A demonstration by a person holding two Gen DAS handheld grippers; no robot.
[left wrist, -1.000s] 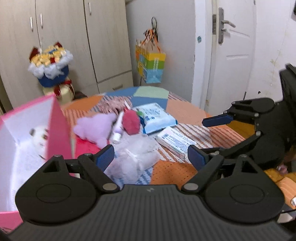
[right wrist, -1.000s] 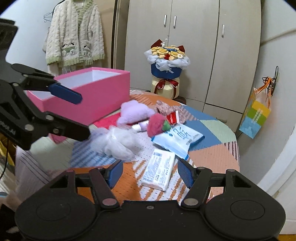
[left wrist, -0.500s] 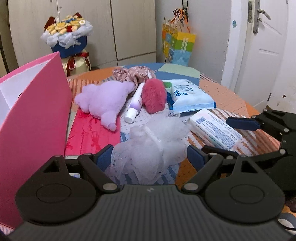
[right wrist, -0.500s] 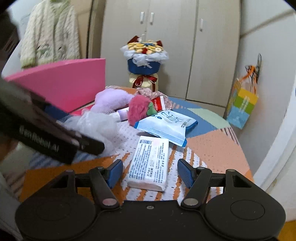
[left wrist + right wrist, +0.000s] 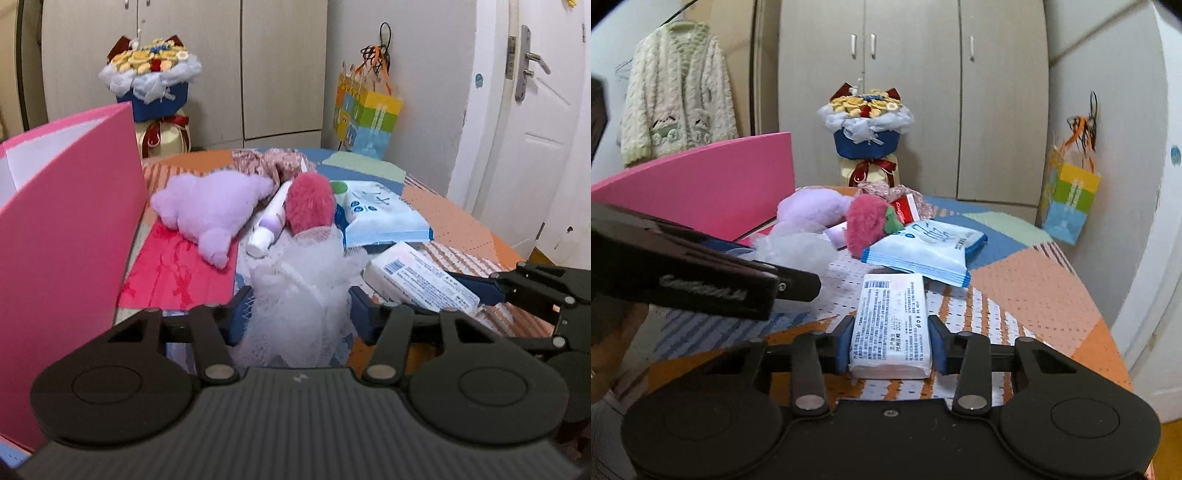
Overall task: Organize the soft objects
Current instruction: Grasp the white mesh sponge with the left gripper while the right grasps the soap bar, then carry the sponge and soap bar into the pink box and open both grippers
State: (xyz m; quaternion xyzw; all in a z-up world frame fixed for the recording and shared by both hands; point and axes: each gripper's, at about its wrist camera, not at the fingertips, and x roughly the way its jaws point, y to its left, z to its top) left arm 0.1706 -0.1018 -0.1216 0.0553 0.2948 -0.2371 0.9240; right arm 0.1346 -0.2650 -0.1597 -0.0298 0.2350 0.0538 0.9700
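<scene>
A slip is the nearest risk: the white mesh bath pouf [image 5: 299, 295] is loose netting, so on lifting only a few folds may be caught and the rest may sag, or its cord may snag the tube [image 5: 267, 221] lying just behind it. The small tissue pack [image 5: 891, 321] is soft and slick-wrapped; it may be squeezed out of the pads or tilted, since only its near end is gripped.

The jaws of the left gripper [image 5: 299, 314] have just been closing and are drawn in to a middling gap, pressed into both sides of the pouf. The right gripper [image 5: 891, 343], likewise just closed in, is clamped on the tissue pack, which lies on the patterned tablecloth [image 5: 1027, 288].

Farther back, the purple plush toy [image 5: 210, 210] and red plush strawberry [image 5: 310, 203] lie untouched beside the pink box [image 5: 62, 229].
</scene>
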